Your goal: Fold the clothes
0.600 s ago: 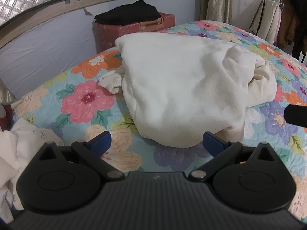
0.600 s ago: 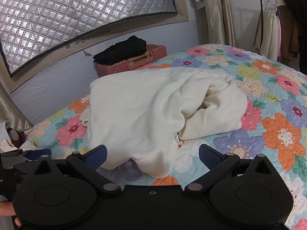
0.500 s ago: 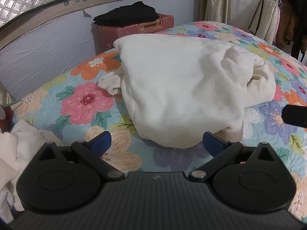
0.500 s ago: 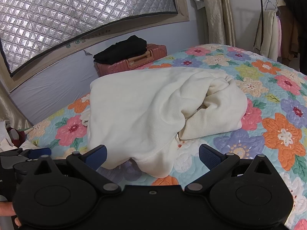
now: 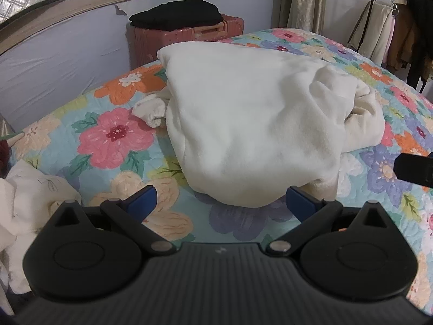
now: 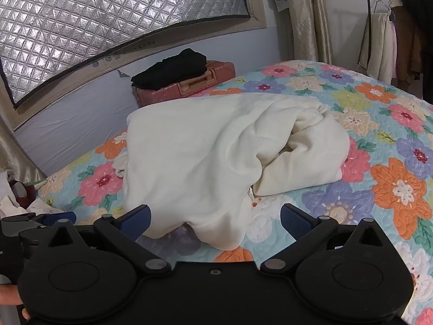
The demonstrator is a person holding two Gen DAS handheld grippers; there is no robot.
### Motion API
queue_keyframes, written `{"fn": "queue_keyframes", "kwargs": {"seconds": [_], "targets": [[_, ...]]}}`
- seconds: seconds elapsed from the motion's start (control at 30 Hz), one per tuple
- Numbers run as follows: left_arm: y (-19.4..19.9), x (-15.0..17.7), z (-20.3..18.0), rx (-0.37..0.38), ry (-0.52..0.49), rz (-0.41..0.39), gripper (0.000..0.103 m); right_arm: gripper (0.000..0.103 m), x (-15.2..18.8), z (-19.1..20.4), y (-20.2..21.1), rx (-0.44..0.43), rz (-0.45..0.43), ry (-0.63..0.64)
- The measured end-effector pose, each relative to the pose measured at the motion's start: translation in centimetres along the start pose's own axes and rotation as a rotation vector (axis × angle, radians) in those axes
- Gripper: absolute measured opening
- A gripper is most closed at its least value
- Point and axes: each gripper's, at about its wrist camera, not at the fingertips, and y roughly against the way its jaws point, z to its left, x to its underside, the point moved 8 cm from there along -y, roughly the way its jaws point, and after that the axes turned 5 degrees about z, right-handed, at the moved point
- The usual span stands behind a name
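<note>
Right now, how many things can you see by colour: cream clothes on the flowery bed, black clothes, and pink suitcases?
Cream: 1, the cream garment bunched on the flowery quilt.
Black: 1, the black folded pile on top of the suitcase.
Pink: 1, the pink suitcase beside the bed.
Total: 3.

Pink suitcase [image 6: 186,88] behind the floral quilt [image 6: 384,178], black folded clothes [image 6: 170,67] on top; clothes rack [image 6: 392,27] far right of suitcase.
</note>
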Motion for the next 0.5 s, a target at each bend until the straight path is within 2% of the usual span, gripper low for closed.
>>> {"fn": "queue_keyframes", "kwargs": {"seconds": [0.3,0.5], "targets": [[-0.1,-0.2,0.6,0.017,0.039,-0.019,0.103,0.103,-0.4,-0.2,-0.1,0.002,-0.013,0.000],[-0.9,-1.5,1.6,0.081,0.097,-0.061,0.103,0.103,-1.3,-1.3,-0.9,-0.046,-0.019,-0.032]]}}
